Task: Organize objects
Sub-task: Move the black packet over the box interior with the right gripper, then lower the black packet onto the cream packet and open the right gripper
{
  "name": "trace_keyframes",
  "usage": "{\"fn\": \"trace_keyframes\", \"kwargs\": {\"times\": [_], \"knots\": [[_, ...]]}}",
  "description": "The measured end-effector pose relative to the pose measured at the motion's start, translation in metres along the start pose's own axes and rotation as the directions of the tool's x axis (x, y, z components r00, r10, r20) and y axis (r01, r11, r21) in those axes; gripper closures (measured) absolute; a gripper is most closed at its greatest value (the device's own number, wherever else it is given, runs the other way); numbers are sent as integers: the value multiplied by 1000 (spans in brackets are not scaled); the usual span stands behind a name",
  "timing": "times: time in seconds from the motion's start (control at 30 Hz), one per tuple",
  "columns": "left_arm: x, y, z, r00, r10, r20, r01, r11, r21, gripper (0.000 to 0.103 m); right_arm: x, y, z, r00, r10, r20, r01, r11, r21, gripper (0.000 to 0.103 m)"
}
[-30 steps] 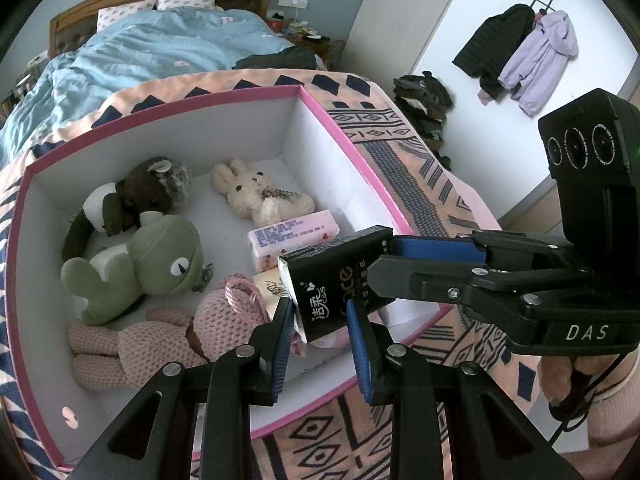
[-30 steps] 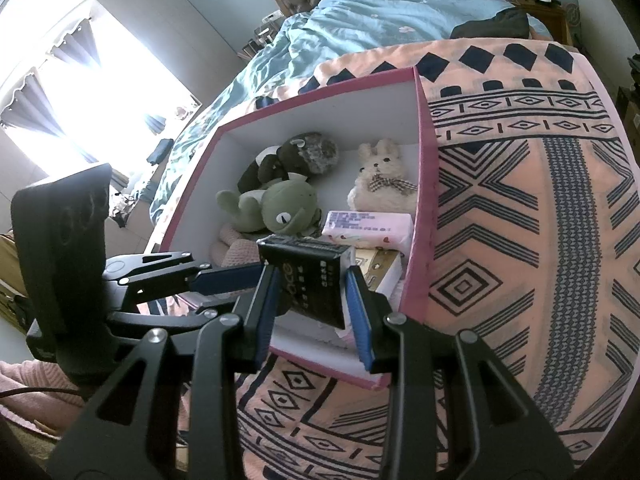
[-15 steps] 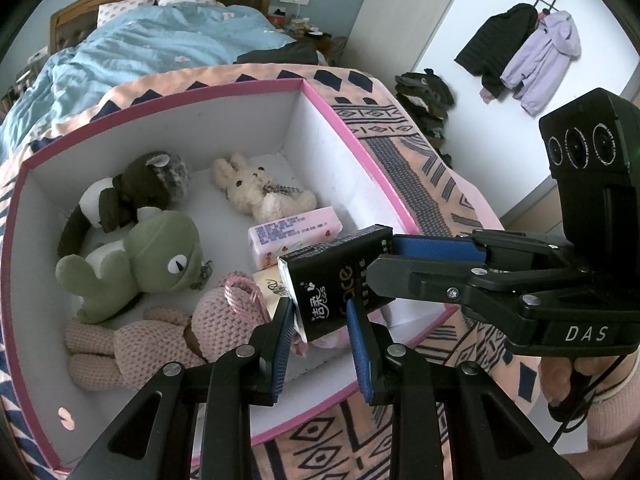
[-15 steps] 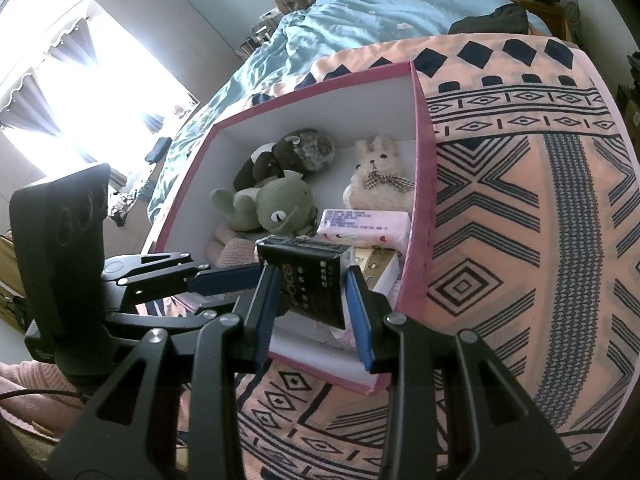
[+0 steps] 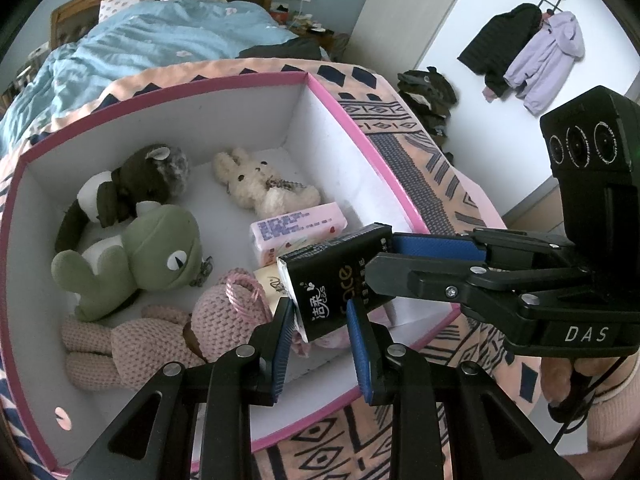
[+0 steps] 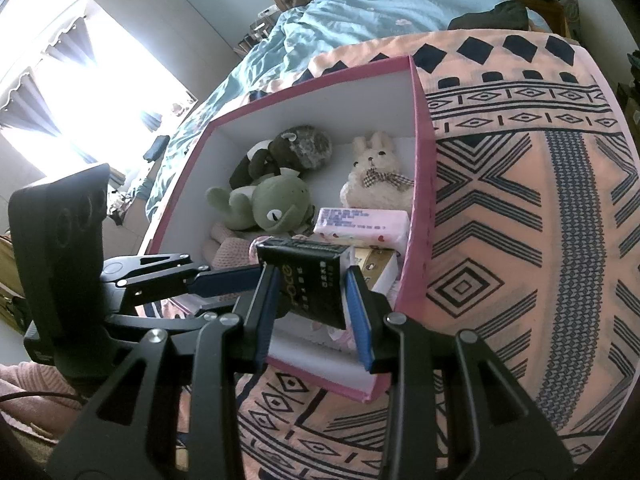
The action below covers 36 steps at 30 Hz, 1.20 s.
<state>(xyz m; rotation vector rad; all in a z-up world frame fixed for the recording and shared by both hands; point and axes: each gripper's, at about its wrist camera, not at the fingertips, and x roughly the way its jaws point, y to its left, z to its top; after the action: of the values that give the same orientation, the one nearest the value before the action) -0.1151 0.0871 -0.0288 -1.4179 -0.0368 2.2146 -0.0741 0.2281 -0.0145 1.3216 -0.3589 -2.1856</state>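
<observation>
A black tissue pack (image 5: 336, 280) hangs over the near right corner of a pink-rimmed white box (image 5: 360, 140). My left gripper (image 5: 318, 318) is shut on its near end. My right gripper (image 6: 310, 292) is shut on its other end and shows from the right in the left wrist view (image 5: 384, 256). The pack also shows in the right wrist view (image 6: 312, 280). In the box lie a green frog plush (image 5: 132, 256), a dark plush (image 5: 136, 184), a cream bunny (image 5: 260, 188), a pink knitted doll (image 5: 160, 332) and a pink tissue pack (image 5: 300, 232).
The box stands on a peach patterned blanket (image 6: 520, 220) on a bed with a blue duvet (image 5: 160, 44). A yellow packet (image 6: 374, 260) lies under the pink pack. Coats (image 5: 532, 56) hang on the right wall. A bright window (image 6: 80, 92) is at left.
Both grippers with the black pack have moved slightly further over the box; the box sits a little lower and closer in both views. The grip is unchanged.
</observation>
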Motion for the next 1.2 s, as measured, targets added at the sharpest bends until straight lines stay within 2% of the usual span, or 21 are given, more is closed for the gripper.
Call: {"fn": "trace_keyframes", "kwargs": {"times": [0.53, 0.8, 0.93, 1.03, 1.13, 1.2], "knots": [[6, 3, 1, 1000, -4, -19, 4, 1000, -11, 76, 8, 0, 4, 999, -27, -21, 27, 1000, -14, 66], [13, 5, 1, 999, -15, -42, 14, 1000, -20, 76, 14, 7, 6, 994, -107, -28, 105, 993, -58, 66], [9, 7, -1, 1000, 9, -30, -9, 1000, -20, 74, 15, 10, 5, 988, -151, -28, 148, 986, -74, 68], [2, 8, -5, 999, 43, -12, -43, 999, -9, 60, 13, 11, 3, 987, -157, -23, 155, 985, -69, 68], [-10, 8, -13, 996, 87, 24, -87, 996, 9, 45, 6, 14, 0, 988, -153, -5, 152, 986, -70, 61], [-21, 7, -20, 992, 111, 61, -112, 994, 16, 28, -2, 20, -4, 988, -151, 18, 152, 985, -83, 57]]}}
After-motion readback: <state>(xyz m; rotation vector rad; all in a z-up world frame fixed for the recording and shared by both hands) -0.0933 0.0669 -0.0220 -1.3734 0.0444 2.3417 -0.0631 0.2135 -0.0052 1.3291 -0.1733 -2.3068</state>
